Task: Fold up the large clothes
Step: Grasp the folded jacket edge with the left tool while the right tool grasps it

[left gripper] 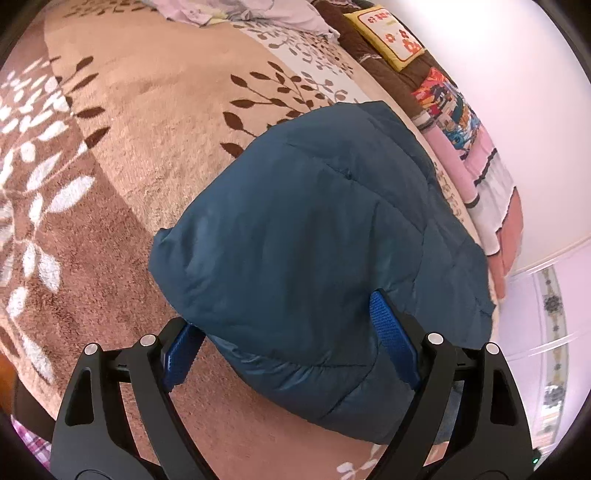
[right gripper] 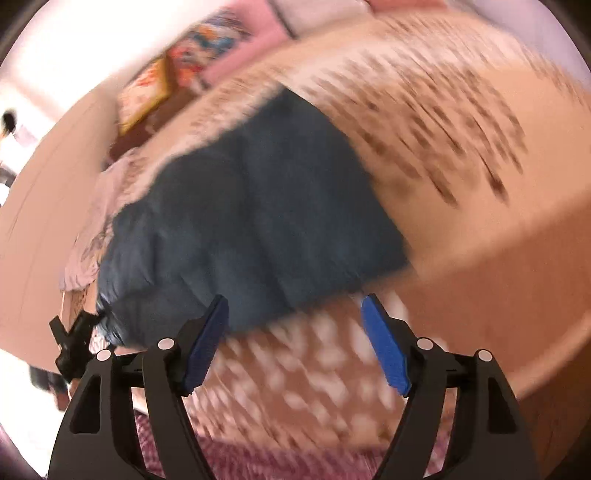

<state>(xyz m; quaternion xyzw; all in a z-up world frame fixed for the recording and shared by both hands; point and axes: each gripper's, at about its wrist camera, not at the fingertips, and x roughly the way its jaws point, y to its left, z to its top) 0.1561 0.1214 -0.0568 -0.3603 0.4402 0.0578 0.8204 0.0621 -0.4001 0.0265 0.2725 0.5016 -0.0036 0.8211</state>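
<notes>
A dark blue puffy jacket (left gripper: 314,236) lies folded into a thick bundle on a brown leaf-patterned blanket (left gripper: 129,129). My left gripper (left gripper: 288,339) is open, its blue pads (left gripper: 391,332) straddling the near end of the bundle, which fills the gap between them. In the right wrist view, which is motion-blurred, the jacket (right gripper: 258,206) lies ahead of my right gripper (right gripper: 295,325). That gripper is open and empty, just short of the jacket's near edge. The left gripper (right gripper: 74,343) shows at the jacket's left end.
Pillows and folded clothes (left gripper: 450,110) line the far edge of the bed by a white wall. A pale lilac garment (left gripper: 236,11) lies at the back. A pink plaid cloth (right gripper: 295,454) sits at the near edge.
</notes>
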